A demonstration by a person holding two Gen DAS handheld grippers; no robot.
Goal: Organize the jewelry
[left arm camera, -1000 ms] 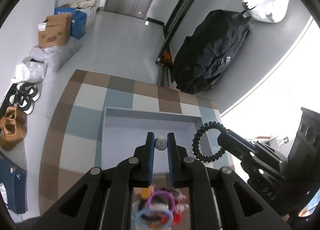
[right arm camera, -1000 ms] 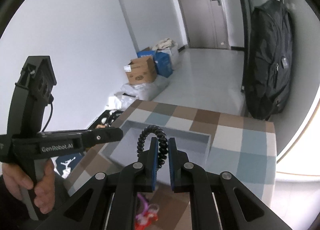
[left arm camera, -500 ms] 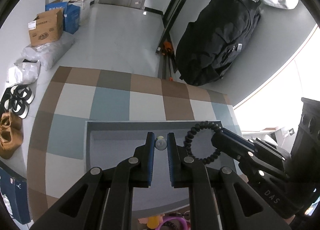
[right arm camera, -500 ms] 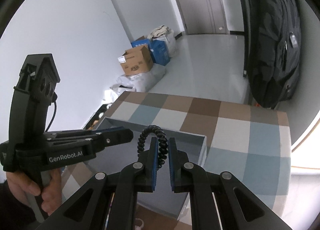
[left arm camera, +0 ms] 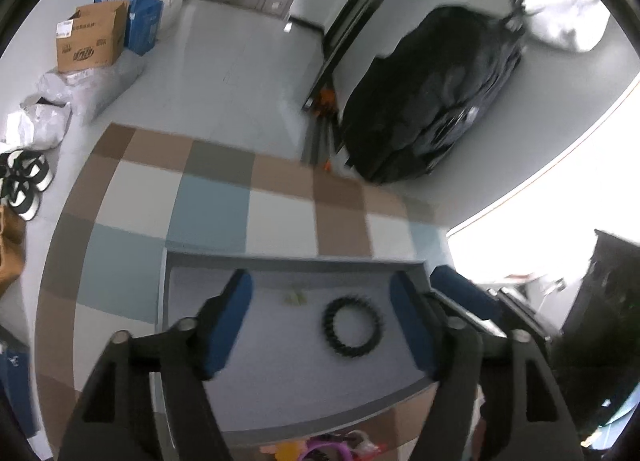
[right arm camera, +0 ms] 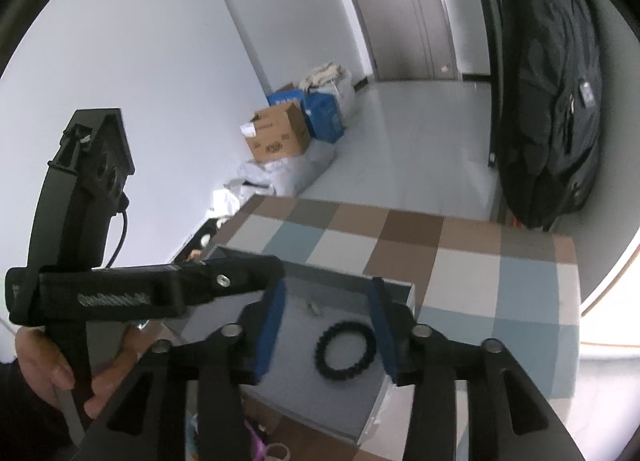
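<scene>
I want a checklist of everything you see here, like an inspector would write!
Surface: checkered tablecloth in brown, blue and white.
Job's things: black beaded bracelet lies flat in the grey tray; small pale trinket beside it, blurred.
Clutter: colourful rings at the table's near edge.
Grippers: left tongs open; right tongs open; both empty above the tray.
Cables: black cord on the left tool.
Surroundings: cardboard box, black bag, door.

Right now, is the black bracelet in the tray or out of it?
In: the black bracelet lies flat on the tray floor, free of both grippers' open fingers.
</scene>
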